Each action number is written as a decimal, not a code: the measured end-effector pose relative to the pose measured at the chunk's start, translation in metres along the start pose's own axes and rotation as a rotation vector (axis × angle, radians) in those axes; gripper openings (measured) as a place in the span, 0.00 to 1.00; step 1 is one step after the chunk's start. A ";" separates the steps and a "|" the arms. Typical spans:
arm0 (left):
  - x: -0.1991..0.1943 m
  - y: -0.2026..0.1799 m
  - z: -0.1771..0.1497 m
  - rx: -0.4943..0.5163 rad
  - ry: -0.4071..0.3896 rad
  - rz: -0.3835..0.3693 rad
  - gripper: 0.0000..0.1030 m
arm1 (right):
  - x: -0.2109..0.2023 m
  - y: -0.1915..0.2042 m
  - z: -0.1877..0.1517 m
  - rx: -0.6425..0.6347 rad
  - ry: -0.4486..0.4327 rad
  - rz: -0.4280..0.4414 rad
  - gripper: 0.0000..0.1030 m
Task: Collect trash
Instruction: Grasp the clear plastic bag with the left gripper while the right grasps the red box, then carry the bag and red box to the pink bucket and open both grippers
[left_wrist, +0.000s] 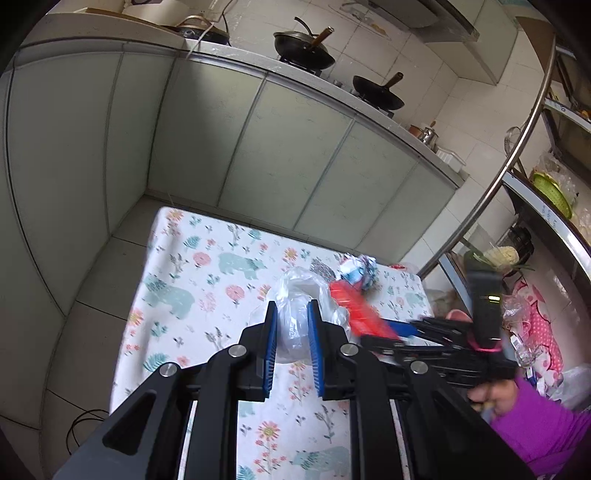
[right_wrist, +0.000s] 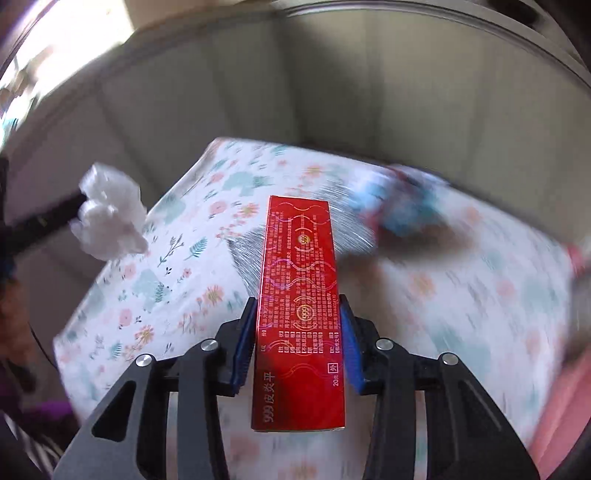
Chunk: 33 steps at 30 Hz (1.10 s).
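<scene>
The left gripper (left_wrist: 292, 325) has its blue pads closed on a clear plastic bag (left_wrist: 295, 295); the right gripper (right_wrist: 299, 332) clamps a red box (right_wrist: 301, 295) lengthwise, held by a purple-sleeved hand (left_wrist: 495, 397)

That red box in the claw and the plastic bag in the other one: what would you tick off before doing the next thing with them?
1. Right claw shut on the red medicine box: ok, both pads press its long sides.
2. Box held near its middle: ok, it sticks out both ways.
3. Left claw shut on the clear plastic bag: ok, bunched between the pads.
4. Bag mouth open to take the box: cannot tell.
5. Trash left on the floral tablecloth: not ok, a crumpled blue-and-white wrapper remains.
6. Sharp view from the right claw: not ok, background blurred.
</scene>
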<state>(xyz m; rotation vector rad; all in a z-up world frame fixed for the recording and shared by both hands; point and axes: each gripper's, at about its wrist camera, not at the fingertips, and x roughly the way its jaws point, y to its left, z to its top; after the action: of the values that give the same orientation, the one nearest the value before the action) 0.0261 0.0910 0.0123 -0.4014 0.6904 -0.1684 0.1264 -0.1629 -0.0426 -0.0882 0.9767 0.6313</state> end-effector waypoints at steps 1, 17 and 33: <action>0.002 -0.004 -0.003 0.007 0.008 -0.009 0.15 | -0.012 -0.005 -0.010 0.040 -0.015 -0.050 0.41; 0.025 -0.056 -0.038 0.108 0.112 -0.098 0.15 | -0.048 -0.053 -0.088 0.268 -0.019 -0.230 0.42; 0.043 -0.065 -0.039 0.117 0.144 -0.110 0.15 | -0.054 -0.042 -0.091 0.231 0.012 -0.158 0.57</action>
<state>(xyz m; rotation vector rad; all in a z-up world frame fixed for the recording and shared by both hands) 0.0322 0.0084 -0.0133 -0.3170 0.7965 -0.3426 0.0597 -0.2539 -0.0603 0.0349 1.0372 0.3708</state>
